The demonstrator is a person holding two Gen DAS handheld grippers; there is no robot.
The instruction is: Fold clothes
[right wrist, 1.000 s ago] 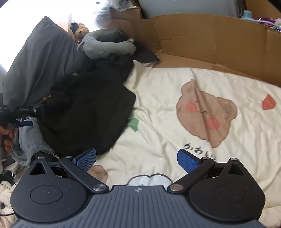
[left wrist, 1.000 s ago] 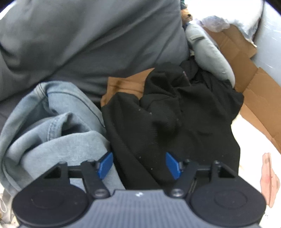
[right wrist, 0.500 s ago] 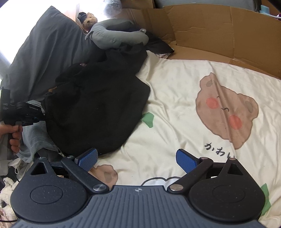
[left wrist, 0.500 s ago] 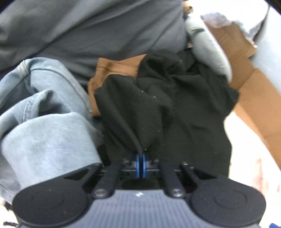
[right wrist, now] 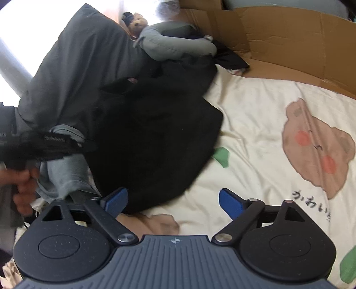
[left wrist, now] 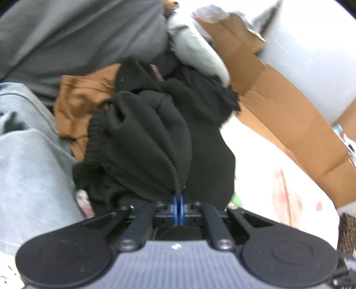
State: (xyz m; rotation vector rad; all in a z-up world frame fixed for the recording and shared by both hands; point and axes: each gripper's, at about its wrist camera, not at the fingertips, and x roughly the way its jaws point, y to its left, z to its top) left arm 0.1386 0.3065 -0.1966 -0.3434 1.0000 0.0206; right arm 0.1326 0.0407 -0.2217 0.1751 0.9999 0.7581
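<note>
A black knit garment [left wrist: 155, 133] lies bunched on the bed; it also shows in the right wrist view [right wrist: 155, 133] as a dark heap. My left gripper [left wrist: 178, 203] is shut on a gathered fold of the black garment and pulls it taut toward me. In the right wrist view the left gripper [right wrist: 51, 144] is seen at the garment's left edge, held by a hand. My right gripper [right wrist: 171, 200] is open and empty, above the cream bedsheet [right wrist: 255, 124] by the garment's near edge.
Light blue jeans [left wrist: 29, 155] and a brown garment [left wrist: 82, 97] lie left of the black one. A grey pillow [right wrist: 84, 66], a grey neck pillow [right wrist: 175, 44] and a teddy bear [right wrist: 136, 21] are behind. Cardboard [right wrist: 289, 37] walls the far side.
My left gripper went from open over the black garment to shut on it, then lifted and pulled it back, bunching it. My right gripper moved closer to the garment, staying open.
</note>
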